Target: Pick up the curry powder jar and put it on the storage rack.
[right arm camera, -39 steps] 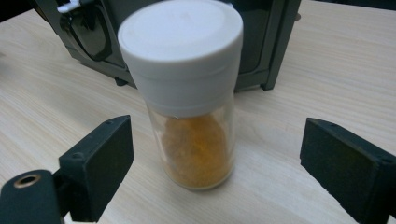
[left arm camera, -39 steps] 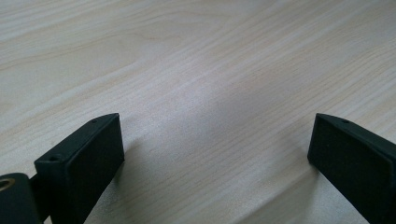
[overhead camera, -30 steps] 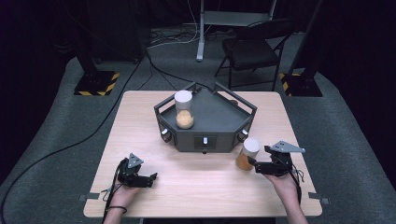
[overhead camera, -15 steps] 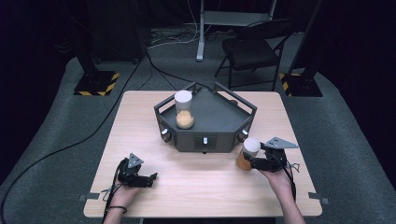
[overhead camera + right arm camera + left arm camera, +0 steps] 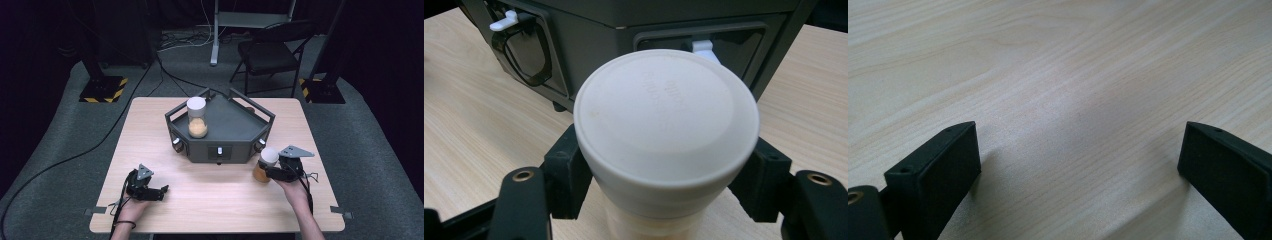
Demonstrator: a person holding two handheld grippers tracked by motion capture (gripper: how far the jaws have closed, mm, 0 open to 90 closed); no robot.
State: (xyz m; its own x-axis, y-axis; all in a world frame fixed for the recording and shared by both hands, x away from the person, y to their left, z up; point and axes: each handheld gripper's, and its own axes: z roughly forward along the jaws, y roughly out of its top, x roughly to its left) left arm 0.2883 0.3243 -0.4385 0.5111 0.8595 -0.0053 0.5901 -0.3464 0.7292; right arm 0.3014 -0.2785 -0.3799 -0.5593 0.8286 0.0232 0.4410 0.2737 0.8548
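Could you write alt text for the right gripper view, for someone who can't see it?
A clear jar with a wide white lid sits clamped between the two black jaws of the right tongs, which have just been closing on it. Behind it on the pale wooden table stands a dark grey box with small white latches.

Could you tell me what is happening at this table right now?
A person works with a claw in each hand. The right claw has just closed its jaws on a white-lidded jar of orange stuff standing on the table, in front of the dark tray. A second jar stands on that tray. The left claw rests open on the table, holding nothing.
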